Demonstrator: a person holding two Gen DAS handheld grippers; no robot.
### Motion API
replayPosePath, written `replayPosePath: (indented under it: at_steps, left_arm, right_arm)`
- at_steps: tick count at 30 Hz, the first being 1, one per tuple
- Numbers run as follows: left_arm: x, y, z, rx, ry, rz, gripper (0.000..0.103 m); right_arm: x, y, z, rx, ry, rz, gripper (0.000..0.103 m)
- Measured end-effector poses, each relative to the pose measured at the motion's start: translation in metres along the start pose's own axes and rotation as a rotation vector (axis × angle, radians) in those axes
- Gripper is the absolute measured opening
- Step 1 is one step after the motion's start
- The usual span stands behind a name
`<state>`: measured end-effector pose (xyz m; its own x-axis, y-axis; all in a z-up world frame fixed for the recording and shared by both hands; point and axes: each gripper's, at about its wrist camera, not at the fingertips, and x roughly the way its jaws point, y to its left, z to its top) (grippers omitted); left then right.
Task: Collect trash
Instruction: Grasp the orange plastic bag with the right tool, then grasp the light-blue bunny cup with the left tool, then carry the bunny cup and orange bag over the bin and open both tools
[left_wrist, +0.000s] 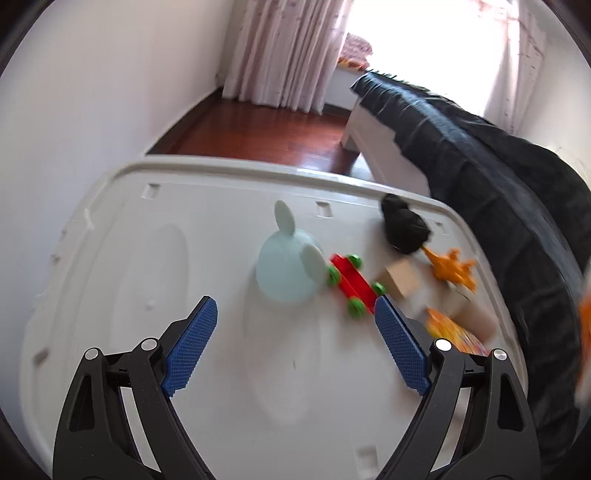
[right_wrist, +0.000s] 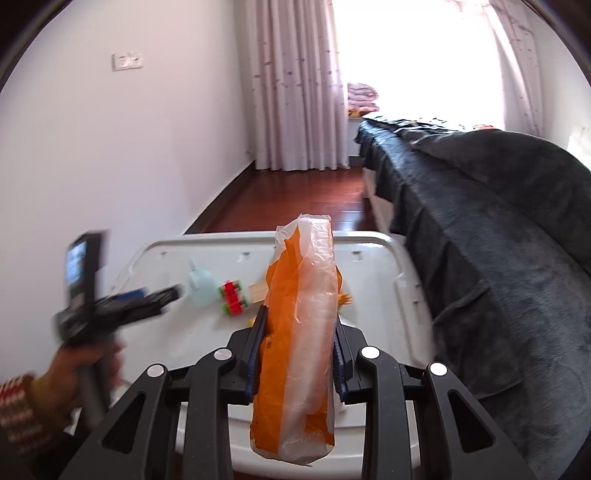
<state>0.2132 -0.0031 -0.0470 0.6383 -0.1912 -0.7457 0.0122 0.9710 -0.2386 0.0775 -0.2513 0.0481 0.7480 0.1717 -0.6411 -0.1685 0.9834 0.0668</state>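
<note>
My right gripper (right_wrist: 299, 319) is shut on an orange and clear plastic wrapper (right_wrist: 295, 369), which stands up between the pads above the white plastic lid (right_wrist: 373, 266). My left gripper (left_wrist: 295, 301) hangs open over the lid (left_wrist: 184, 240) with nothing between its blue pads (left_wrist: 192, 332). Beyond it lie a black crumpled lump (left_wrist: 404, 229), a small cardboard box (left_wrist: 399, 282), an orange packet (left_wrist: 454, 332) and a second cardboard piece (left_wrist: 471, 312). In the right wrist view the left gripper (right_wrist: 166, 295) is a blur at the left, held by a hand (right_wrist: 70, 376).
A pale teal eared toy (left_wrist: 288, 269), a red toy car with green wheels (left_wrist: 352, 286) and an orange toy (left_wrist: 452, 269) also lie on the lid. A bed under a dark blanket (right_wrist: 498, 229) runs along the right. White wall on the left, wooden floor (right_wrist: 303, 195) and curtains beyond.
</note>
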Motion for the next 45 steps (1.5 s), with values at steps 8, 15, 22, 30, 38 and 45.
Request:
replayPosePath:
  at_steps: [8,15,22,30,38,45]
  left_arm:
    - [0.056,-0.006,0.013,0.034,0.025,0.141,0.085]
    - [0.081,-0.007,0.015,0.041,0.069,0.174,0.085]
    - [0.081,0.000,0.012,0.039,0.047,0.176,0.061]
    - [0.061,0.002,0.007,0.038,0.009,0.177,0.060]
    - [-0.005,-0.006,-0.004,0.067,-0.034,0.162,0.060]
    - [-0.083,0.001,-0.058,0.060,-0.019,0.138,0.060]
  right_arm:
    - [0.008,-0.002,-0.003,-0.008,0.018,0.026,0.030]
    - [0.007,-0.007,0.000,-0.014,0.006,0.040,0.031]
    - [0.002,-0.008,-0.001,-0.011,-0.008,0.042,0.031]
    - [0.005,-0.004,-0.004,-0.021,0.003,0.030,0.031]
    - [-0.001,0.007,-0.005,-0.031,0.010,0.038,0.031]
    - [-0.020,0.042,-0.047,-0.006,0.060,0.097,0.031]
